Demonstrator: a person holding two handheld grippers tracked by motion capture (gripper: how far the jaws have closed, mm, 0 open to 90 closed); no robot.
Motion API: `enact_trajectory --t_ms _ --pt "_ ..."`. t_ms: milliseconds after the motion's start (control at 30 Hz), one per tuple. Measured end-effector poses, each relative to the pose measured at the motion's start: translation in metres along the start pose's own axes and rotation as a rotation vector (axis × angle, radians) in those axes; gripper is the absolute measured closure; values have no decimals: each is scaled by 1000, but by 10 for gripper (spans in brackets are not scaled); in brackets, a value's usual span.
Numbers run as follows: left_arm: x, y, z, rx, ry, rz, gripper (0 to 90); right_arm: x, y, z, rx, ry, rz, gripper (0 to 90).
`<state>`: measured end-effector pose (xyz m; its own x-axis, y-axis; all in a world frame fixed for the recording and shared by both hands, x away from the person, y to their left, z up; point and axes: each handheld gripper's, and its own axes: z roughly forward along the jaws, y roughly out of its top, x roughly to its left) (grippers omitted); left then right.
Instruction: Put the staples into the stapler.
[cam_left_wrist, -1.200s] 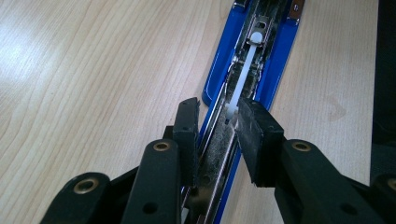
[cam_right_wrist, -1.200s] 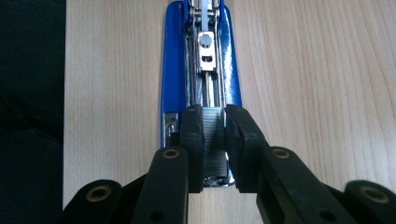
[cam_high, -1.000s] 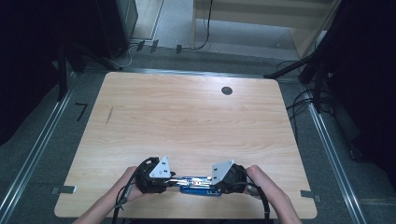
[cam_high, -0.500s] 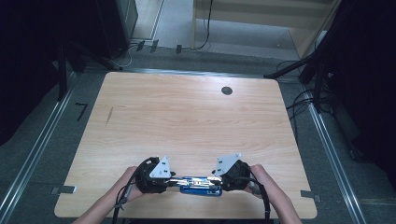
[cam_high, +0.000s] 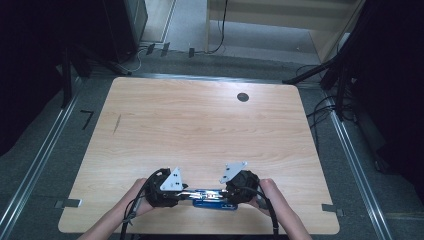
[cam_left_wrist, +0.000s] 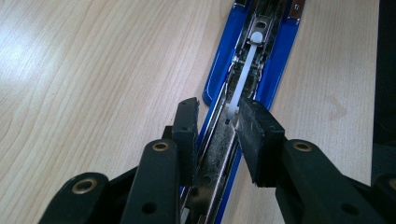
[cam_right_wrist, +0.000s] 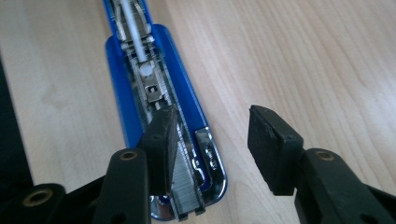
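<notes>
A blue stapler (cam_high: 215, 195), hinged open and lying flat, rests near the table's front edge between my two grippers. In the left gripper view my left gripper (cam_left_wrist: 217, 119) is shut on the stapler's metal staple channel (cam_left_wrist: 219, 154), one pad on each side, with the white pusher rod (cam_left_wrist: 245, 70) running ahead of it. The right gripper (cam_right_wrist: 212, 123) stands open at the stapler's other end. Its left finger (cam_right_wrist: 161, 135) lies over the row of staples (cam_right_wrist: 184, 182), and its right finger (cam_right_wrist: 271, 144) hangs over bare wood. In the high view, hands hold the left gripper (cam_high: 182, 192) and the right gripper (cam_high: 227, 192).
The light wooden table (cam_high: 200, 125) has a round black grommet (cam_high: 243, 97) at the back right and a small dark mark (cam_high: 116, 124) at the left. Metal floor rails (cam_high: 45, 150) and cables (cam_high: 325, 107) flank the table. The table's front edge lies just behind the stapler.
The right gripper has tilted and shifted slightly at the stapler's end. The left gripper and the stapler have stayed put.
</notes>
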<state>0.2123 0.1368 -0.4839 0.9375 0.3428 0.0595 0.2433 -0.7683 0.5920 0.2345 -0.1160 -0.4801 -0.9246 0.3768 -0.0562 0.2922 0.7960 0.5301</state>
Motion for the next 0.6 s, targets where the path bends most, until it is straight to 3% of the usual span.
enact_trajectory --t_ms 100,233,467,600 --pt "0 0 0 1 1 1 693 -1 0 2 10 -6 32 525" --pt "0 0 0 -1 0 0 692 -4 -3 1 -24 4 74 519" --pt "0 0 0 -3 5 -3 678 -2 -4 5 5 9 64 507" --pt "2 -1 0 2 22 1 604 0 -3 6 11 0 54 508"
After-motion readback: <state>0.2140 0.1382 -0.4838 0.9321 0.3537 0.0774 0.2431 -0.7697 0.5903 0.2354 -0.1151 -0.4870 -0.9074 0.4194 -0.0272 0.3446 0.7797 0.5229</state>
